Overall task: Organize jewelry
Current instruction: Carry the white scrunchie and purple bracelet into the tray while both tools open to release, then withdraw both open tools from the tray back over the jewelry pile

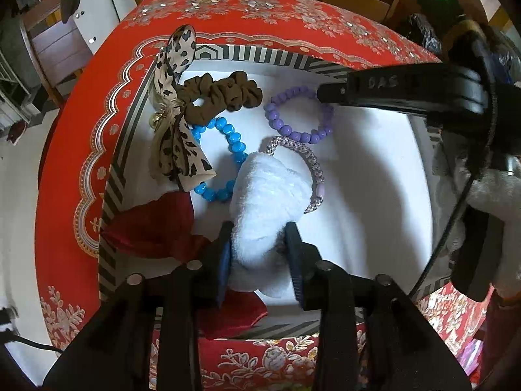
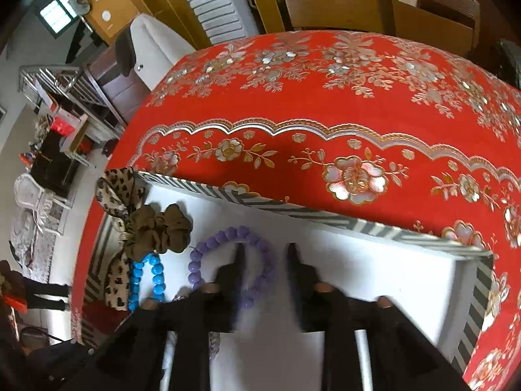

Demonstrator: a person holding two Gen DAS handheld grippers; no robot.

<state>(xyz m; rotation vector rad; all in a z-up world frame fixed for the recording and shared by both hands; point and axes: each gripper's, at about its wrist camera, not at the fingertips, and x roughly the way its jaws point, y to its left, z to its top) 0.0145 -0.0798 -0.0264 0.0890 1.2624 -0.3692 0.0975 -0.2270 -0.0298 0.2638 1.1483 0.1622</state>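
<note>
fluffy white scrunchie (image 1: 267,195) sits between the left gripper (image 1: 260,260) pads, likely still gripped; release it fully inside the tray (image 1: 374,211), near its front edge. right gripper (image 2: 265,254) stands open astride the purple bracelet (image 2: 228,260), holding nothing.

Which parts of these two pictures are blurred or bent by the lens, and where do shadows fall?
Left wrist view: sharp; the fisheye bows the striped box rim; the right gripper casts a soft shadow on the white floor. Right wrist view: motion blur smears the gripper fingers and the purple bead bracelet; the red tablecloth curves.
</note>
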